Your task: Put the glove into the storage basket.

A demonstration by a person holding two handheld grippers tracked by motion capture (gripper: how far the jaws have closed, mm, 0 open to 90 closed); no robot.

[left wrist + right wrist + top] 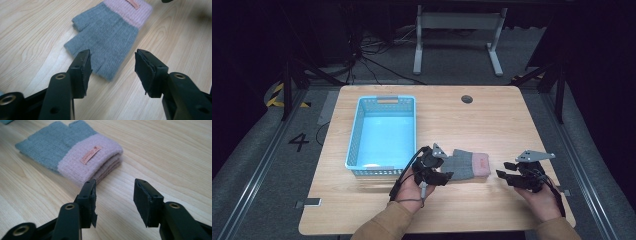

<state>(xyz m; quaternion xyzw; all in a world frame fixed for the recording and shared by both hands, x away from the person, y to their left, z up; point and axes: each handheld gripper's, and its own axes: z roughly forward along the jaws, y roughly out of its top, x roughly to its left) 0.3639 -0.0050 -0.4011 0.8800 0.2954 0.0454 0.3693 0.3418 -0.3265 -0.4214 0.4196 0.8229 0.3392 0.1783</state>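
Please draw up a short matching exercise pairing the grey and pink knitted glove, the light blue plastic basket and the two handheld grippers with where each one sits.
1. grey and pink knitted glove
2. light blue plastic basket
3. left gripper
4. right gripper

a. left part of the table
b. open, at the glove's grey end
c. flat between the grippers
d. open, off the glove's pink cuff

Pairs: 1-c, 2-a, 3-b, 4-d

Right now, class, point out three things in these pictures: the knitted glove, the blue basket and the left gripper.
Glove (75,155), right gripper view: on its pink cuff, beside the small label.
Blue basket (353,134), high view: on its left perforated wall.
Left gripper (112,67), left gripper view: midway between its open fingertips.
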